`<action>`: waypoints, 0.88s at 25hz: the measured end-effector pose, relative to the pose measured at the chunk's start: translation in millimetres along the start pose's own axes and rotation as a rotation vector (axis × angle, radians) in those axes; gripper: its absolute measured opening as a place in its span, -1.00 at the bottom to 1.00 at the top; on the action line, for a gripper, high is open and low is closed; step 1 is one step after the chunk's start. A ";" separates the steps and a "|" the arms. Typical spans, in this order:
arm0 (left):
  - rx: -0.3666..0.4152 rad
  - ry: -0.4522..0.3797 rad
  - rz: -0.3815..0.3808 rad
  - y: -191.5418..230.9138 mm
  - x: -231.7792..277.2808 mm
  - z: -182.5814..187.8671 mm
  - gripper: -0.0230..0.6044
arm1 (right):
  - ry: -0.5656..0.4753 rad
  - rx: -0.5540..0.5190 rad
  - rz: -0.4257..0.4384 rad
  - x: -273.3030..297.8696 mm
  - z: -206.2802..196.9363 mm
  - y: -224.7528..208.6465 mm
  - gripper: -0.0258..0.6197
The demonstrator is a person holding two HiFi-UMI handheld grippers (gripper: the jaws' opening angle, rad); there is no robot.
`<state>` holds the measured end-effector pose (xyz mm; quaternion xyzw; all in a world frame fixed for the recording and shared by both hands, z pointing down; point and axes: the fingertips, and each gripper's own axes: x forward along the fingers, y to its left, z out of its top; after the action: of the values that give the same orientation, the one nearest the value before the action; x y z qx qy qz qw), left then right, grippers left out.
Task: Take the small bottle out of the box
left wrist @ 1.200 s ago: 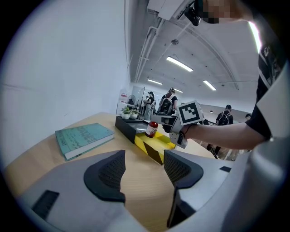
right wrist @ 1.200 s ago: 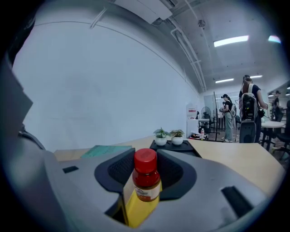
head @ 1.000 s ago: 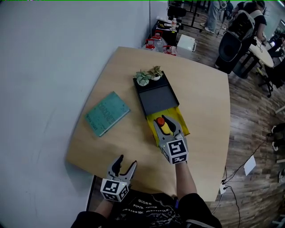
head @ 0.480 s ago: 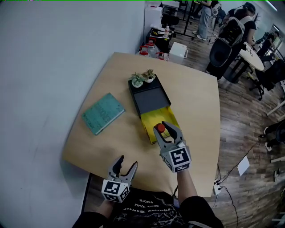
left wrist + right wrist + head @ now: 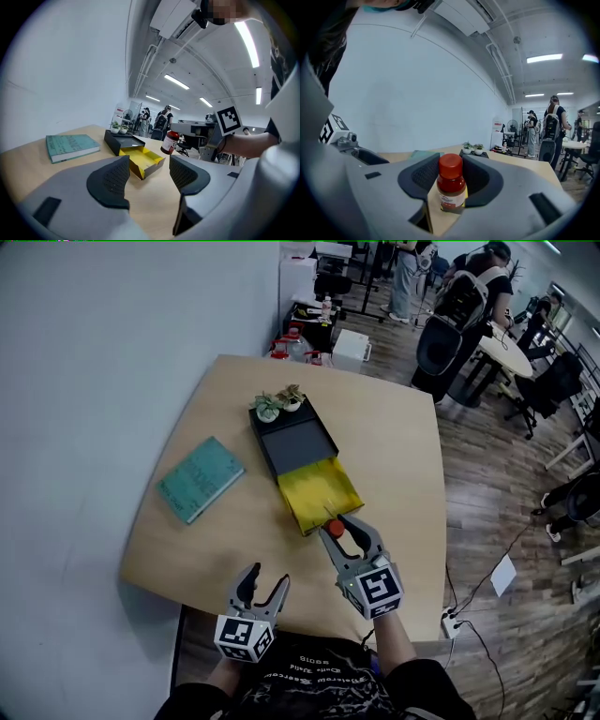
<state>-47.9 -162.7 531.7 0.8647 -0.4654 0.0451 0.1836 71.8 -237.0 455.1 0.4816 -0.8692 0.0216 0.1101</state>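
A small dark bottle (image 5: 451,187) with a red cap sits upright between the jaws of my right gripper (image 5: 451,180), which is shut on it. In the head view the right gripper (image 5: 345,535) holds the small bottle (image 5: 337,530) in the air just past the near end of the yellow drawer (image 5: 319,491), which is pulled out of the black box (image 5: 294,441) and looks empty. The left gripper view shows the small bottle (image 5: 169,142) hanging above the table beside the yellow drawer (image 5: 140,160). My left gripper (image 5: 258,592) hovers open at the table's near edge, holding nothing.
A teal book (image 5: 200,478) lies left of the box. Two small potted plants (image 5: 277,403) stand on the box's far end. The round wooden table (image 5: 394,456) has floor, office chairs and people beyond its far and right edges.
My right gripper has lifted the bottle out of the yellow drawer and drawn it back toward me. The left gripper has stayed where it was.
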 end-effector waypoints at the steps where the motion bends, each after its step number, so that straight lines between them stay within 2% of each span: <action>1: 0.001 -0.003 -0.003 -1.3 0.6 0.8 -0.06 | -0.002 0.005 -0.007 -5.2 -1.1 0.3 -0.44; 9: 0.009 -0.014 -0.020 -6.6 3.0 2.3 -0.06 | 0.007 0.063 -0.082 -48.3 -22.2 2.1 -0.44; 15: 0.038 -0.016 -0.053 -15.6 5.2 2.5 -0.06 | -0.026 0.113 -0.147 -75.3 -37.8 2.8 -0.44; 22: 0.058 0.001 -0.078 -22.3 6.4 -4.3 -0.06 | 0.001 0.154 -0.203 -95.1 -61.7 3.2 -0.44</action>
<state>-25.5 -155.1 531.1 0.8870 -0.4299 0.0519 0.1605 128.4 -147.4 495.2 0.5740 -0.8118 0.0773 0.0746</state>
